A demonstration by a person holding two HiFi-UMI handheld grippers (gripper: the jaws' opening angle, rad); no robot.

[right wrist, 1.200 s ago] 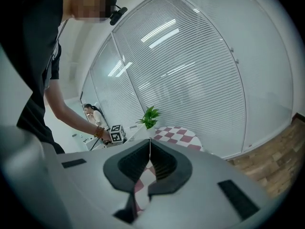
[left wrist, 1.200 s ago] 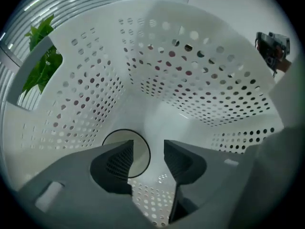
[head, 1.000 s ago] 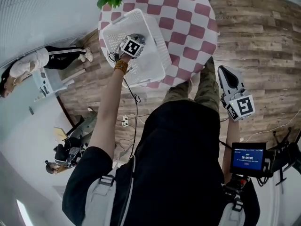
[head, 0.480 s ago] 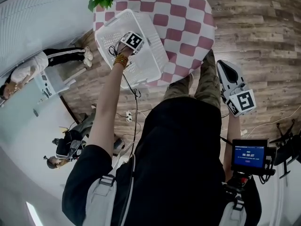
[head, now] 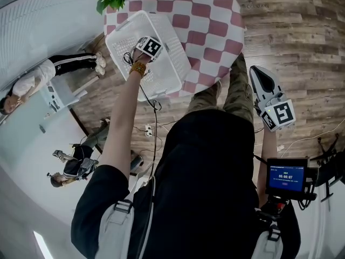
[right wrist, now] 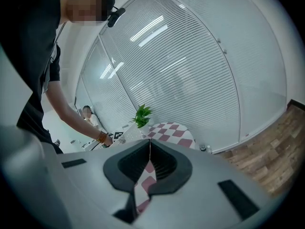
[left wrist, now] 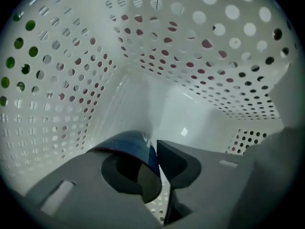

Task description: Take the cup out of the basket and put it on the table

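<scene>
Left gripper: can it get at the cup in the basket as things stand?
Likely yes. The left gripper is down inside the basket, and its jaws have just been closing with the wall of the cup between them. Nothing blocks it; grip uncertain.

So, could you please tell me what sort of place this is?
Probably an office or lab: glass walls hung with blinds, a plank floor and a cloth-covered table.
</scene>
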